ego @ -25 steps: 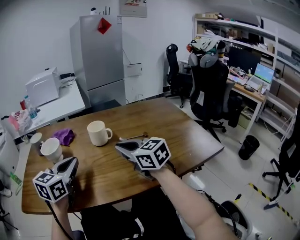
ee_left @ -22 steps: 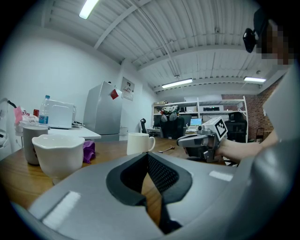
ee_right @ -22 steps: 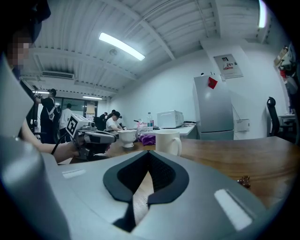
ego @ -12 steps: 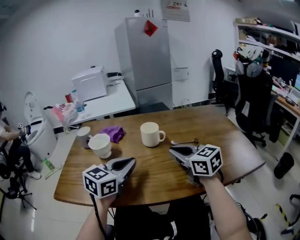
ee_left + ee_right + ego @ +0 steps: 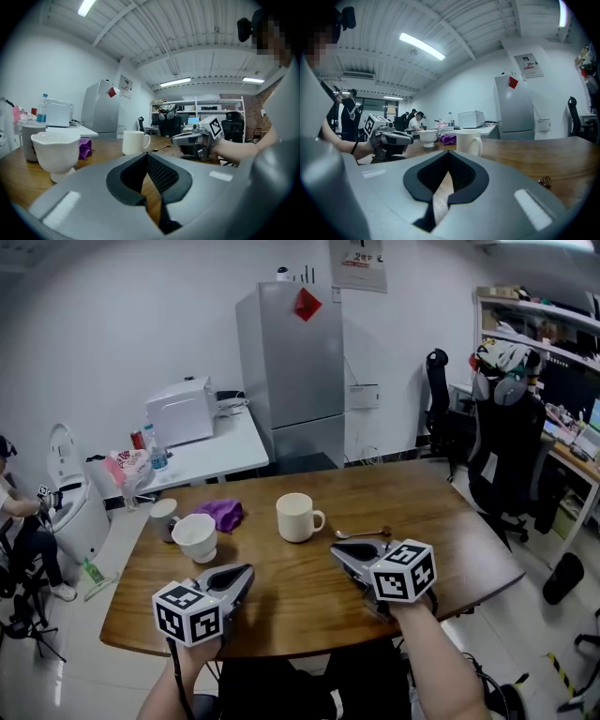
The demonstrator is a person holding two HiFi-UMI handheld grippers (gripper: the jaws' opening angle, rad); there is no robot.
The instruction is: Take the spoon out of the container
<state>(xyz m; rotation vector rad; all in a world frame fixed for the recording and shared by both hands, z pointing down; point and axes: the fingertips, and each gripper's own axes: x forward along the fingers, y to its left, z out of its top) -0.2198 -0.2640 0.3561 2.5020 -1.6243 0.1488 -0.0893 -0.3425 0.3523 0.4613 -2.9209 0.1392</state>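
Note:
A metal spoon (image 5: 361,533) lies flat on the wooden table (image 5: 441,521), just right of a cream mug (image 5: 298,517); nothing stands in the mug that I can see. My right gripper (image 5: 336,549) hovers shut and empty near the table's front edge, its tips a little short of the spoon. My left gripper (image 5: 246,570) is shut and empty at the front left. In the left gripper view the mug (image 5: 133,142) and spoon (image 5: 161,147) lie ahead of the left gripper (image 5: 148,155). In the right gripper view the mug (image 5: 468,142) stands beyond the right gripper (image 5: 449,153), with the spoon's end (image 5: 544,181) at right.
A white footed cup (image 5: 195,537), a small grey cup (image 5: 164,515) and a purple cloth (image 5: 223,514) sit at the table's left. Beyond are a side table with a white appliance (image 5: 181,411), a grey fridge (image 5: 289,371) and office chairs (image 5: 506,456) to the right.
The head view has swung left and steadied, bringing both grippers toward the middle. Both grippers stay shut near the front edge. The spoon and mug have not moved.

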